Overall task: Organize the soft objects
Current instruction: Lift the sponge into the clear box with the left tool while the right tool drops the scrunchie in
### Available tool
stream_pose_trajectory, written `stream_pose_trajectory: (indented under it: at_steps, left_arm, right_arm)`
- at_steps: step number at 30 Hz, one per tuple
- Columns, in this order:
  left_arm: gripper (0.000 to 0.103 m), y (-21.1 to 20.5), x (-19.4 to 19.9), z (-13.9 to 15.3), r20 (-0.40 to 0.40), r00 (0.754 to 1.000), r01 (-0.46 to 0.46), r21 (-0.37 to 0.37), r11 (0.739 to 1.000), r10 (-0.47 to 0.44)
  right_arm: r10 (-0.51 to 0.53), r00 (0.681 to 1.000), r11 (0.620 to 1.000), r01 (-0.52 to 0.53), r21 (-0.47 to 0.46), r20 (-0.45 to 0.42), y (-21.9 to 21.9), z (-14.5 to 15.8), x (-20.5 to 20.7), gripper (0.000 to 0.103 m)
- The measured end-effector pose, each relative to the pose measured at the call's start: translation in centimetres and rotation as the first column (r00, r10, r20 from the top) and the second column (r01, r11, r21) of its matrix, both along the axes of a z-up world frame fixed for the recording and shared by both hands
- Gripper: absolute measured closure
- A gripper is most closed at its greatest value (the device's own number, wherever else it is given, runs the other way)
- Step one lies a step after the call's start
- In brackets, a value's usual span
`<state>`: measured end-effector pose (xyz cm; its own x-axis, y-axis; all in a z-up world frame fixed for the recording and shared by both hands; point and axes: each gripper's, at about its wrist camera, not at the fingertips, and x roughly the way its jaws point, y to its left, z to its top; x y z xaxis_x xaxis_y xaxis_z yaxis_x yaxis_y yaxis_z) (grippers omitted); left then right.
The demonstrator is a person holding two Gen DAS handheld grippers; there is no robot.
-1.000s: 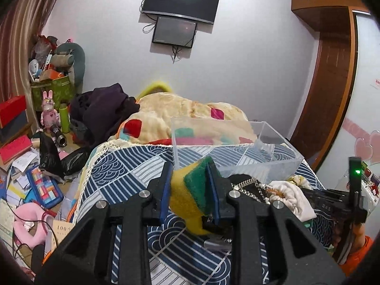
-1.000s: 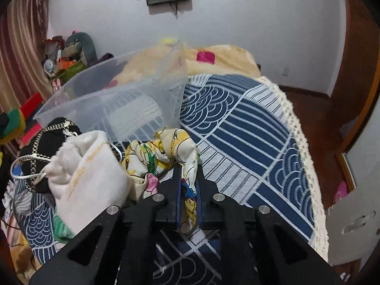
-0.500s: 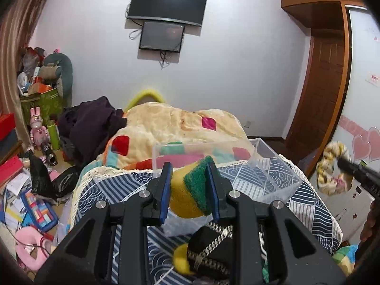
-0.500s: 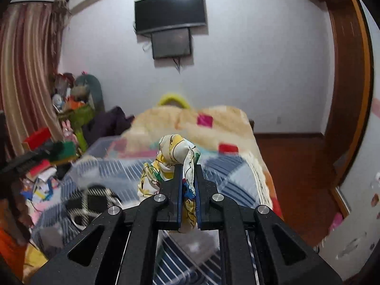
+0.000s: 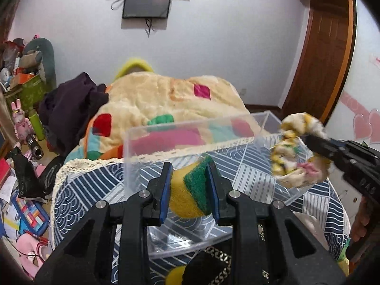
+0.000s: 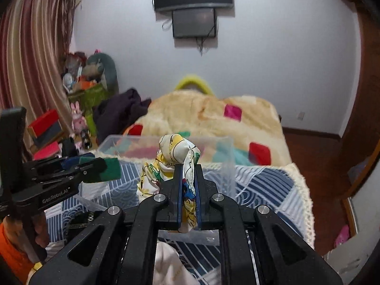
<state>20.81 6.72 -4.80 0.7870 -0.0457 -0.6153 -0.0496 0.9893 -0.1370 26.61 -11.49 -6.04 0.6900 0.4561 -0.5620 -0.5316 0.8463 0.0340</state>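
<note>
My left gripper [image 5: 189,180] is shut on a yellow and green sponge [image 5: 190,190] and holds it over the near part of a clear plastic box [image 5: 152,133] on the bed. My right gripper [image 6: 188,185] is shut on a yellow and white patterned cloth [image 6: 175,152]. It holds the cloth above the box [image 6: 225,156]. The cloth [image 5: 294,161] and the right gripper [image 5: 318,142] also show at the right of the left wrist view, over the box's right end. The left gripper with the sponge [image 6: 106,166] shows at the left of the right wrist view.
The box stands on a blue patterned bedspread [image 5: 83,194]. A cream blanket [image 5: 152,95] and dark clothes [image 5: 71,104] lie behind it. A black chained bag [image 5: 209,266] and a white cloth [image 6: 171,261] lie in front of the box. Clutter fills the floor at left [image 5: 23,209].
Both grippers have lifted their objects from the bedspread and brought them over the clear box. The left gripper has moved forward and down towards the box. The right gripper has come closer from the right.
</note>
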Motion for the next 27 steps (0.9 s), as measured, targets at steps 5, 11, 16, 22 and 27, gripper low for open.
stream_pose_trajectory:
  at_steps: [5,11,16,22,27]
  left_arm:
    - [0.074,-0.9,1.5,-1.2,-0.042,0.999,0.032,0.016,0.999,-0.031]
    - [0.072,-1.8,1.7,-2.0,-0.064,0.997,0.046,0.047,0.998,-0.043]
    - [0.051,-2.1,1.1,-1.4,-0.049,0.997,0.055,0.064,0.996,-0.052]
    - [0.036,-2.2,-0.5,0.5,0.008,0.999,0.052,0.066,0.996,-0.052]
    - [0.023,-2.1,-2.8,2.5,0.077,0.996,0.034,0.070,0.997,-0.039]
  right_arm:
    - [0.028,0.998,0.996,-0.032,-0.082,-0.054,1.2,-1.6,0.9,0.095]
    - [0.037,0.996,0.994,-0.045,-0.095,-0.083,0.8,-2.2,0.7,0.094]
    - [0.042,0.996,0.994,-0.050,-0.096,-0.079,0.3,-1.8,0.2,0.075]
    - [0.048,0.998,0.997,-0.050,-0.051,-0.037,-1.0,-0.3,-1.2,0.065]
    - [0.042,0.998,0.999,-0.042,0.005,0.047,-2.4,1.7,-3.5,0.042]
